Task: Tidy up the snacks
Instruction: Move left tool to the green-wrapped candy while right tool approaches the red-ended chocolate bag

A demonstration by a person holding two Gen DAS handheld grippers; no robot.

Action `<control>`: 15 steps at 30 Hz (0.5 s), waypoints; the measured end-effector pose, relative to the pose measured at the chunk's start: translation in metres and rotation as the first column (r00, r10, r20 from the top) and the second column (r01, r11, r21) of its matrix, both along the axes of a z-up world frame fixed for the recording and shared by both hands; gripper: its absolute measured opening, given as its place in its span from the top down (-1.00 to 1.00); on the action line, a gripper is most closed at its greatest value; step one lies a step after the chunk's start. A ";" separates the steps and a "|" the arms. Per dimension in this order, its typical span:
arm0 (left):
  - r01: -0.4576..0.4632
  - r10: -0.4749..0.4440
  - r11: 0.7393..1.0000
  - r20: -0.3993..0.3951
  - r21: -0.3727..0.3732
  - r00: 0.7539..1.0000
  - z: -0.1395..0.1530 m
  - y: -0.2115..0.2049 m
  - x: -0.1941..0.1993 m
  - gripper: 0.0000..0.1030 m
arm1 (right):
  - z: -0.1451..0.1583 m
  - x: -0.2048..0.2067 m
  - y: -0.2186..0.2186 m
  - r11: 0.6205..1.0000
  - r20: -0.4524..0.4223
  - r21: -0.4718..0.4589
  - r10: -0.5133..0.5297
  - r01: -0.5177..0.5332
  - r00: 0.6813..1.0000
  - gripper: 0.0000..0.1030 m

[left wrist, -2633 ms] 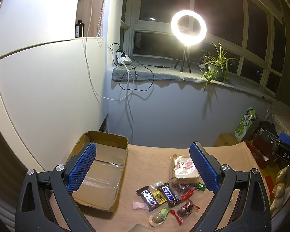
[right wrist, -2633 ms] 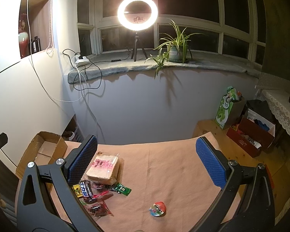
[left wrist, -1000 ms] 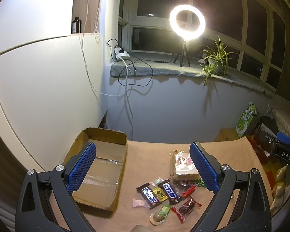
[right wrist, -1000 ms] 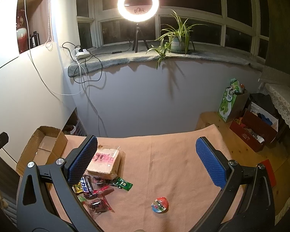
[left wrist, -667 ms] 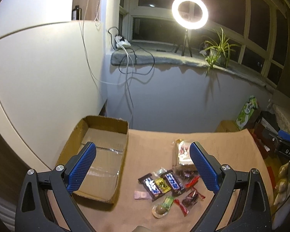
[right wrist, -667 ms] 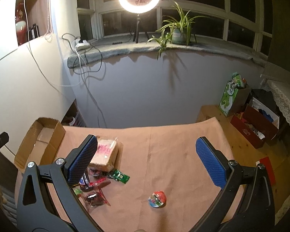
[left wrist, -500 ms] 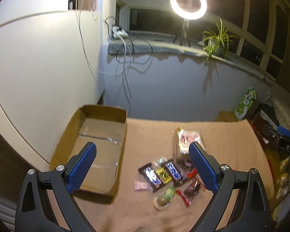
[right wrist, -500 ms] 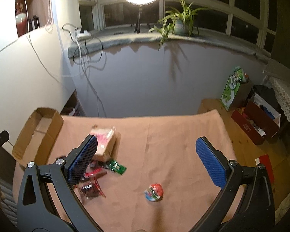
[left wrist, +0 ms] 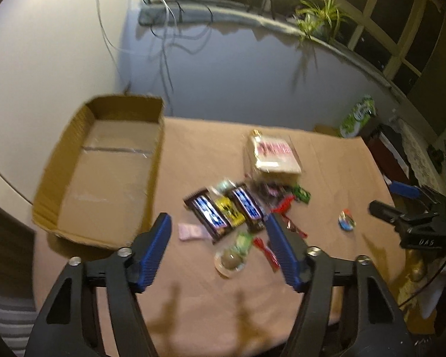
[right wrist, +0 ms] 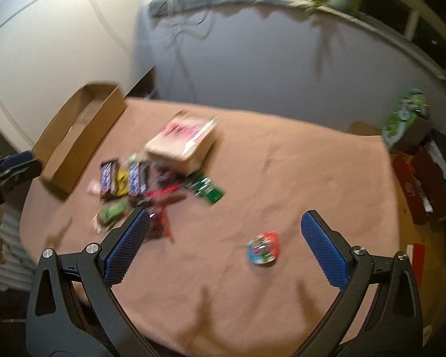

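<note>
While the snack pile [left wrist: 238, 208] lies mid-desk beside the cardboard box [left wrist: 104, 172] (frames blurred), a round candy [right wrist: 263, 248] sits apart. The left gripper [left wrist: 218, 229] hangs above the pile, jaws wide, holding nothing; the right gripper [right wrist: 223, 229] likewise, spread and bare, over the tan desk [right wrist: 312, 163].

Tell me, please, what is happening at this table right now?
A person holds a claw in each hand above a pile of snacks on a cloth-covered table. The left claw and right claw are both open and hold nothing. The cardboard box beside the pile has no snacks in it yet.
</note>
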State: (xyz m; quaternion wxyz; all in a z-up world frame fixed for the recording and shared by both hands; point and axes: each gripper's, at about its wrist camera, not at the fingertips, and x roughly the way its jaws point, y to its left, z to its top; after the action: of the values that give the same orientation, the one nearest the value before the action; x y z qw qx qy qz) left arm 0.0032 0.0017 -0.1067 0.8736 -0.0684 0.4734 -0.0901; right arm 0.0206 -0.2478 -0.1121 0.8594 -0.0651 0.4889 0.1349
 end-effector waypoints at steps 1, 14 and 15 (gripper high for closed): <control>0.007 -0.007 1.000 -0.014 -0.008 1.000 -0.003 -0.001 0.001 -0.18 | -0.003 -0.001 0.006 1.000 -0.008 -0.003 0.025 -0.025 1.000 -1.00; 0.103 -0.123 0.988 -0.192 -0.112 0.974 -0.054 -0.017 0.015 0.28 | -0.055 0.006 0.069 0.968 -0.140 -0.009 0.246 -0.250 0.959 -0.79; 0.105 -0.127 0.988 -0.201 -0.116 0.971 -0.057 -0.017 0.016 0.31 | -0.059 0.007 0.072 0.967 -0.148 -0.008 0.252 -0.256 0.956 -0.79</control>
State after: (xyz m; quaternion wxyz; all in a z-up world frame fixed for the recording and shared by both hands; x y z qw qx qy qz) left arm 0.0194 -0.0153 -0.1634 0.8077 -0.0952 0.5600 -0.1578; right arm 0.0277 -0.1755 -0.1710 0.7960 -0.1288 0.5396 0.2420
